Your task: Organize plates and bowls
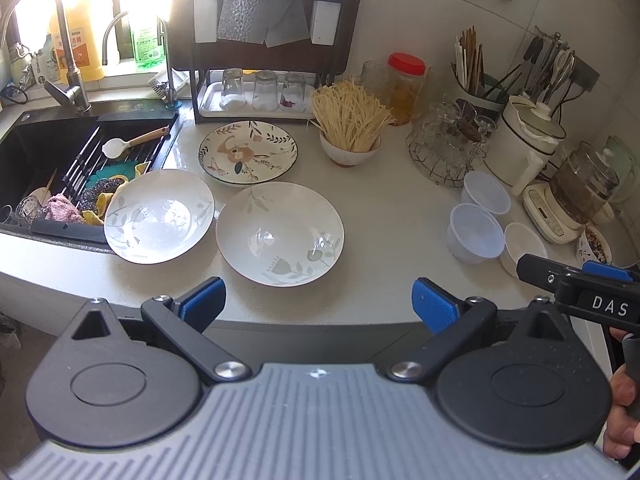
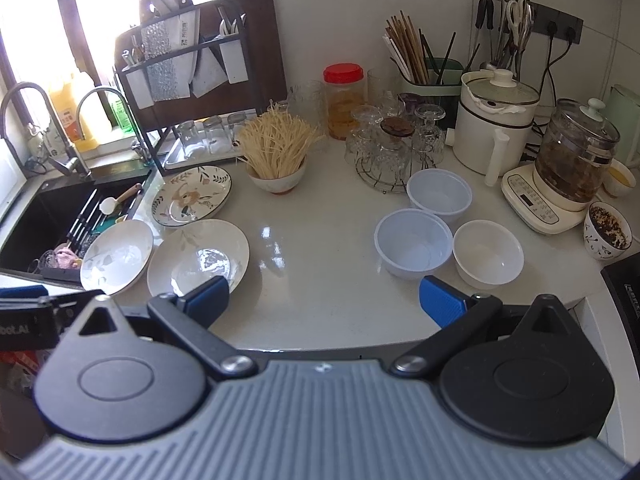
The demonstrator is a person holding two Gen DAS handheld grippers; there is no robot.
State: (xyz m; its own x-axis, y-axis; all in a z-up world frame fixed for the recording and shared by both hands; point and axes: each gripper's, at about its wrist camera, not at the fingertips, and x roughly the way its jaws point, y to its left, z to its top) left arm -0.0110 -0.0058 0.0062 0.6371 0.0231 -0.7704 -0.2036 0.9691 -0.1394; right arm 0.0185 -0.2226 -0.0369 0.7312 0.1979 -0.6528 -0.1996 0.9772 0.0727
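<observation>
Three plates lie on the white counter: a flowered plate point(image 1: 249, 153) at the back, a white leaf plate point(image 1: 159, 215) by the sink, and a deeper leaf plate point(image 1: 280, 233) in front. To the right stand two pale blue plastic bowls point(image 1: 476, 238) point(image 1: 486, 193) and a small white bowl point(image 1: 524, 249). My left gripper point(image 1: 318, 304) is open and empty, just short of the deep plate. My right gripper point(image 2: 324, 300) is open and empty at the counter's front edge, between the deep plate point(image 2: 198, 256) and the bowls point(image 2: 414, 242) point(image 2: 488, 253).
A black sink point(image 1: 60, 160) with utensils lies at the left. A bowl of noodles point(image 1: 349, 128), a red-lidded jar point(image 1: 406, 86), glasses on a wire stand point(image 1: 448, 146), a white pot point(image 1: 524, 140), a glass kettle point(image 1: 580, 188) and a knife rack point(image 1: 268, 12) line the back.
</observation>
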